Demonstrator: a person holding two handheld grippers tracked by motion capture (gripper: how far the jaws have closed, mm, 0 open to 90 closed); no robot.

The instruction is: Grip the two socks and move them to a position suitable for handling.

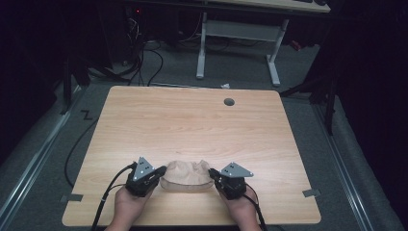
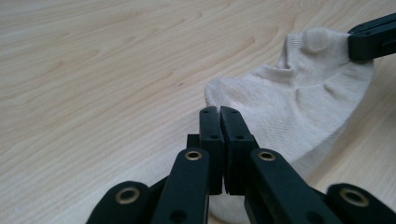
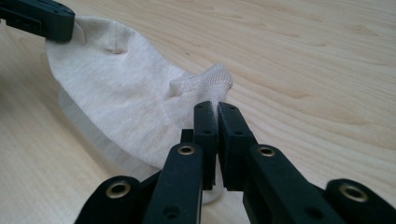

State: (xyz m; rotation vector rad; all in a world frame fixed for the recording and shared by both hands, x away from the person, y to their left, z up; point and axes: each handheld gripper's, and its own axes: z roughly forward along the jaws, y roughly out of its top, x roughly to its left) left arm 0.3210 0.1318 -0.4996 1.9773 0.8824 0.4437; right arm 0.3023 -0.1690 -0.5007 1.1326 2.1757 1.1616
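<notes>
at the near edge of the wooden table a person's left hand and right hand come in from below, each holding a gripper. the left gripper has its jaws pressed together on one end of a beige ankle sock, and the right gripper has its jaws clamped on the other end, so the sock is held between them just above the tabletop near the front middle. in the left gripper view the sock runs from the closed jaws toward the other gripper at upper right. in the right gripper view the sock has its ribbed cuff at the jaw tips. farther off, a round cable hole sits near the table's far edge. beyond it stands a white desk frame on grey floor.
</notes>
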